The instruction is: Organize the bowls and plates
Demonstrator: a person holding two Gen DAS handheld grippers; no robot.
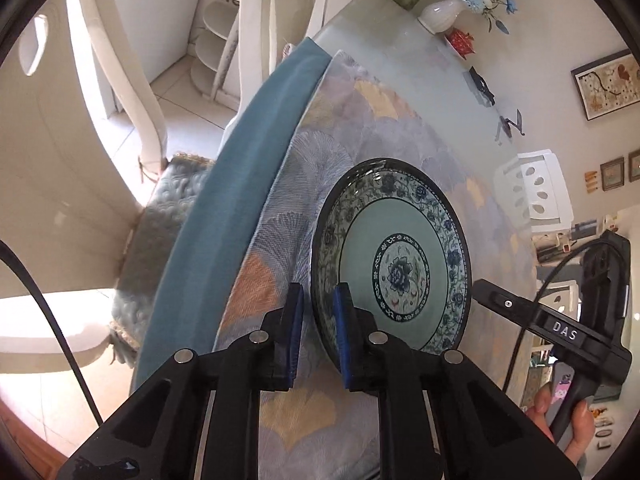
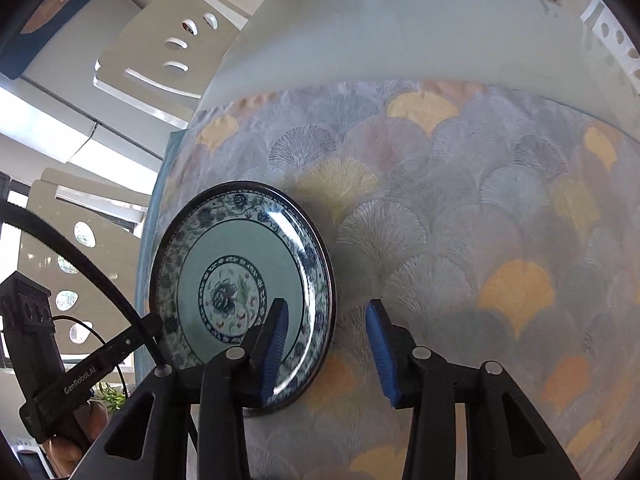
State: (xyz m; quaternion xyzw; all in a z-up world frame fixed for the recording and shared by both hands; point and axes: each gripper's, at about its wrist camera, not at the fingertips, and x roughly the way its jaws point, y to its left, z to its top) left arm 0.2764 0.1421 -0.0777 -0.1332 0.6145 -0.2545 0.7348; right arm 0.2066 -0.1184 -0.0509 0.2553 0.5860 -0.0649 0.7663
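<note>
Looking down at a blue-and-green floral plate (image 1: pixel 400 240), lying flat on a fan-leaf patterned tablecloth (image 1: pixel 360 120) near the counter's (image 1: pixel 400 52) cloth-draped edge.

Clamping the plate's rim with the left hand-held gripper (image 1: pixel 319 294): one blue pad sitting outside the rim against the cloth, the other inside over the pale green well, both drawn in tight on the rim between them.

Straddling the opposite rim of the plate with the right hand-held gripper (image 2: pixel 327 306): jaws standing apart, one pad hanging over the plate's patterned border, the other outside the plate above the cloth, clearly away from the rim and not pinching it.

Showing a hand (image 1: pixel 576 420) wrapped round the right gripper's handle, beside the plate in the left wrist view.

Standing well beyond the plate on the bare counter: a white vase (image 1: pixel 440 12) of blue flowers. Flanking the counter past the plate: a white chair (image 1: pixel 532 192) with oval cut-outs.
</note>
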